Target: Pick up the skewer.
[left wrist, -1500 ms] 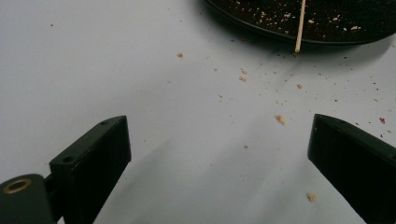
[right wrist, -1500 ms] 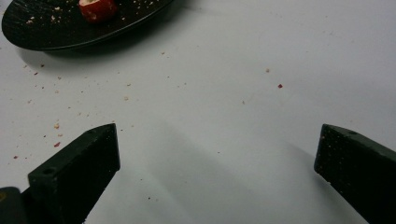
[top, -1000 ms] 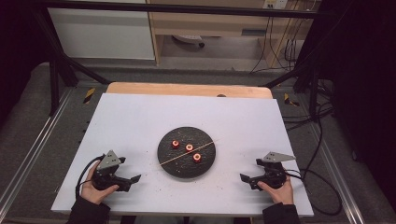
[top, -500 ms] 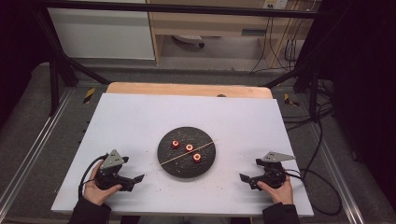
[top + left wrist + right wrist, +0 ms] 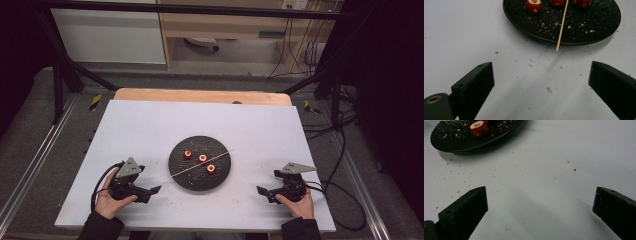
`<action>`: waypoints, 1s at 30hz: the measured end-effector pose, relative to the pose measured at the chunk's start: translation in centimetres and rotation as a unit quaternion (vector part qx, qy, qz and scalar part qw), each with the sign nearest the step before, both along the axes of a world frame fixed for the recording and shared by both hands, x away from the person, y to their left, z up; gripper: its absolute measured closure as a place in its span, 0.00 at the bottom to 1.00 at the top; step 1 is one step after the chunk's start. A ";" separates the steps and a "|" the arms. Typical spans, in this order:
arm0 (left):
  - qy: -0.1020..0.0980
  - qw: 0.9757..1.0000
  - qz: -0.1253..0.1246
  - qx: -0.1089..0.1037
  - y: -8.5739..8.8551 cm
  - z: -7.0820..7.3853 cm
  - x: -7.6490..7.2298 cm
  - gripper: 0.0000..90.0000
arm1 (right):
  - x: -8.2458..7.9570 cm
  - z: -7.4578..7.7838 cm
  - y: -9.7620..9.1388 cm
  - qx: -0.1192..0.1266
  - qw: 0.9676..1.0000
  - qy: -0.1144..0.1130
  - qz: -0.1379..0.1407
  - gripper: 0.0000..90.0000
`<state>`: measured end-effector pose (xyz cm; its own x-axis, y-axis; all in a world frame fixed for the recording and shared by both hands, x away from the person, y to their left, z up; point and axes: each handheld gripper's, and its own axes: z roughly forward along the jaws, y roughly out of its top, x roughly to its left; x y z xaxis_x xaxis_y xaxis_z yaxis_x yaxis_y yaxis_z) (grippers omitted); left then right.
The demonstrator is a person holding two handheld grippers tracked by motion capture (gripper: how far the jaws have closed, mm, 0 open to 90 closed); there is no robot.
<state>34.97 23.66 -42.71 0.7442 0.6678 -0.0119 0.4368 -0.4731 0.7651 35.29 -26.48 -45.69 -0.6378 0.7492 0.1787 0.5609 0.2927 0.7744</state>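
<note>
Since the earlier frames the left gripper [image 5: 150,190] has slid a little toward the near edge and to the left, while the right gripper [image 5: 263,192] sits where it was. Both rest low on the white worktop [image 5: 150,125], each with its jaws spread wide and nothing between them. Between the two, near the middle of the worktop, lies a round black plate [image 5: 186,175] carrying three red hollowed fruit pieces [image 5: 202,158] set in a slanted row, apart from each other. A thin wooden skewer [image 5: 200,163] lies bare across the plate, its near-left tip overhanging the rim just past the plate's edge in the left gripper view, pointing toward that gripper. Judging by this, the threading of fruit onto the stick has not begun: no piece is on it, and neither skewer nor fruit is held, so picking up the stick and each piece is all left to do. Crumbs [image 5: 549,89] dot the worktop around the plate. Room is generous: bare surface on every side of the plate, and both grippers are near the front edge but well apart from the plate's rim.
</note>
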 end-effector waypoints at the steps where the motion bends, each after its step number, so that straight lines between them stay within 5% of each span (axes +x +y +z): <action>1: 0.000 1.000 0.000 0.000 0.0 0.0 0.0 0.06 | 0.0 0.0 0.0 0.000 1.000 0.000 0.000 0.01; 30: 0.002 0.998 -0.031 0.046 -5.6 2.3 2.5 0.07 | 0.0 0.0 0.1 -0.001 1.000 0.002 0.001 0.01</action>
